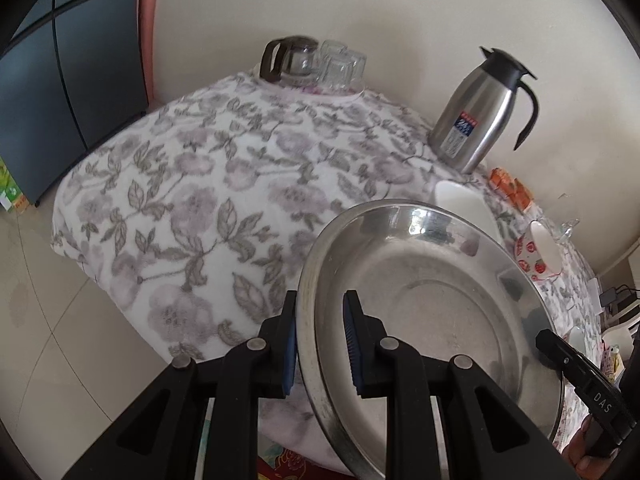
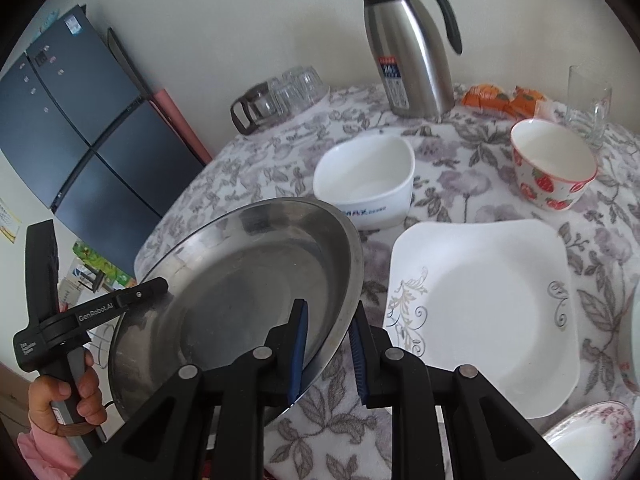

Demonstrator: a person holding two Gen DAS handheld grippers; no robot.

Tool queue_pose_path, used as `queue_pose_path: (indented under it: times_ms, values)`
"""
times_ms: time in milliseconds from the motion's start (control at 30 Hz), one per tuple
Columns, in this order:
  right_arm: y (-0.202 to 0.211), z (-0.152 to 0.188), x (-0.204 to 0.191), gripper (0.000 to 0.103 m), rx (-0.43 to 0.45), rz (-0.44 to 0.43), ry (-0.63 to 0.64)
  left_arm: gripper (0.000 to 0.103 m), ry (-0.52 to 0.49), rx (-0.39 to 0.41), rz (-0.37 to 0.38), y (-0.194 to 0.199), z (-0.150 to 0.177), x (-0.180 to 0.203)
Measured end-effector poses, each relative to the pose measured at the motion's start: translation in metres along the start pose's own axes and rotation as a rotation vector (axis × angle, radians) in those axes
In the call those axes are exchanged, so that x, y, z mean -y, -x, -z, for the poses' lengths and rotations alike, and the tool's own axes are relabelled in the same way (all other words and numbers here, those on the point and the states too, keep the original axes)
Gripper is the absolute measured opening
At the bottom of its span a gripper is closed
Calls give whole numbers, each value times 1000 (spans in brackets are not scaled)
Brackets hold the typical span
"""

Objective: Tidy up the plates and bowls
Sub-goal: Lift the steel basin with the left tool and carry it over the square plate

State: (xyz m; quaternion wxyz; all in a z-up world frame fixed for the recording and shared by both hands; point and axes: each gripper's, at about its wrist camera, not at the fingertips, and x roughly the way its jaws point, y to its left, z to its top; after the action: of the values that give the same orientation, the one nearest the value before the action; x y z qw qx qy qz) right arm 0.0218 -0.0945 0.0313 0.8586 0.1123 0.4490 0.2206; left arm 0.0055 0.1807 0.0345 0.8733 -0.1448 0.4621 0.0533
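Plainly, the steel plate (image 2: 248,292) is held up above the counter (image 1: 192,208), tilted, between the two grippers. It is round, shallow and dull silver, with a wide flat rim and a scuffed, faintly ringed bottom that mirrors the room.

The left gripper (image 1: 320,344) has its blue pads nearly together on the plate's rim, one pad outside and one inside the dish. The right gripper (image 2: 328,352) pinches the opposite rim the same way, its jaws just as narrow. In the right wrist view the left gripper's body reads "GenRobot.AI", with a hand (image 2: 66,396) wrapped round its grip; in the left wrist view the other gripper's body reads "DAS".

Beside the plate on the flowered cloth lies a square white plate (image 2: 488,312) with grey scrollwork. Behind it stand a white bowl (image 2: 366,178) bearing blue letters, partly hidden, ending "MAX", and a strawberry-patterned bowl (image 2: 554,162). Further back stands a steel thermos jug (image 2: 404,44) whose label is too small to read. Near it are orange packets (image 2: 500,100), a clear glass mug (image 2: 590,106) and upturned glasses (image 2: 298,88) beside a glass pot (image 2: 256,110).
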Motion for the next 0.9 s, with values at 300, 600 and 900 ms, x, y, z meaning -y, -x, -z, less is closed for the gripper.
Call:
queue_pose_path:
  times_ms: [300,600,900]
  values:
    - [65,-5,32,22,154,17,-44,22,-83,51,38,28,-14,74]
    - [115,-12,88,22,276,60,-166,22,-152,17,105,21,-21,149]
    - [142,-9,140,22,342,115,-276,23,-190,-35,151,-6,-18,207]
